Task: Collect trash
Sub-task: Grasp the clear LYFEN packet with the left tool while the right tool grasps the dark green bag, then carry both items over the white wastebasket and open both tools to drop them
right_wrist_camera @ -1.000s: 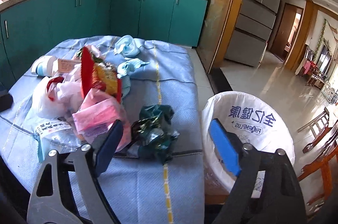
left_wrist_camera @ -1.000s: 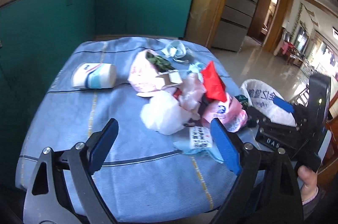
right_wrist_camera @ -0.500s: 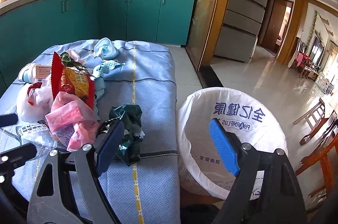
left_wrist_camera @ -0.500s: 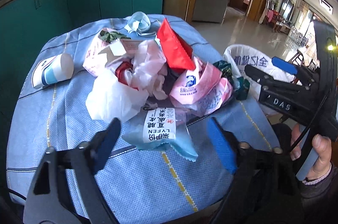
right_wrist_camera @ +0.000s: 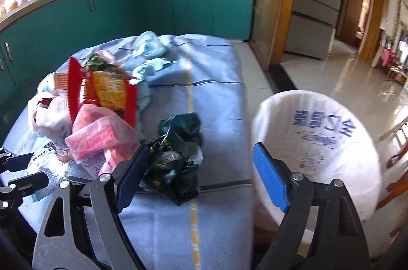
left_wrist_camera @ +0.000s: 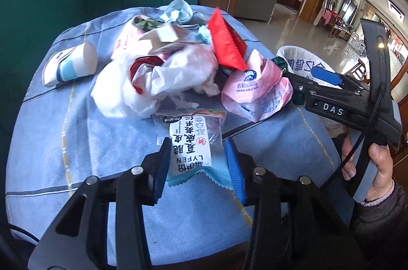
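Note:
A heap of trash lies on the blue-clothed table (left_wrist_camera: 63, 132). My left gripper (left_wrist_camera: 197, 168) has closed around a clear snack wrapper with a white label (left_wrist_camera: 190, 142) at the near edge of the heap; its blue pads touch both sides. Behind it lie a white plastic bag (left_wrist_camera: 132, 94), a pink bag (left_wrist_camera: 255, 94), a red wrapper (left_wrist_camera: 224, 43) and a paper cup (left_wrist_camera: 68, 66). My right gripper (right_wrist_camera: 201, 173) is open and empty at the table's right edge, next to a crumpled dark green wrapper (right_wrist_camera: 178, 155). The white-lined trash bin (right_wrist_camera: 318, 142) stands right of the table.
Teal kitchen cabinets (right_wrist_camera: 153, 12) run behind the table with pots on the counter. Light blue face masks (right_wrist_camera: 150, 50) lie at the table's far side. The tiled floor (right_wrist_camera: 331, 76) opens to the right, with wooden chairs at the far right edge.
My left gripper moved forward onto the labelled wrapper and narrowed from wide open to closed around it. The right gripper shifted slightly left, staying open by the bin.

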